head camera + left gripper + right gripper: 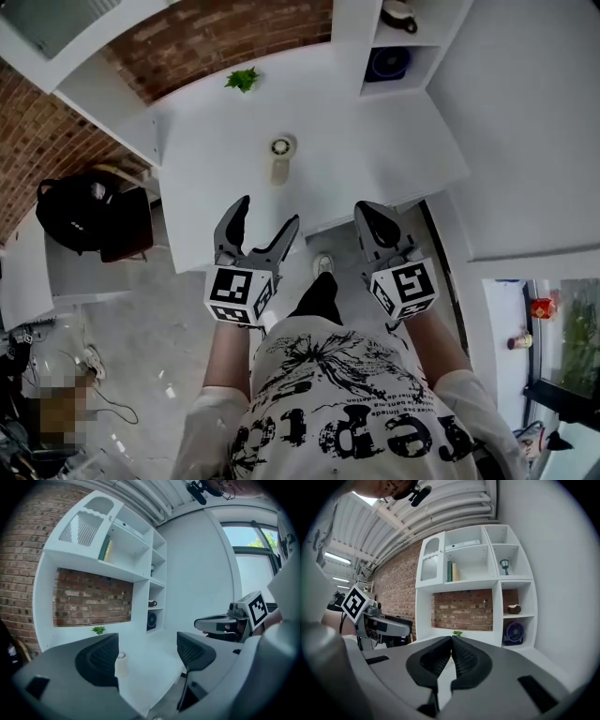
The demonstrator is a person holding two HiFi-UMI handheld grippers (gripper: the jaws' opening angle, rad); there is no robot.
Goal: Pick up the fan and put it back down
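Fan (281,156) on table (375,155), plant (243,80) behind

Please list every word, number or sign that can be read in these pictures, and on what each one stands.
T-shirt: large black lettering, upside down and warped, not readable.
Marker cubes: black square patterns only, no words.
Books: spines too small to read.

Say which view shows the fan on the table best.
Head view: the fan lies whole on the table. The left gripper view shows only part beside a finger; the right gripper view shows none.
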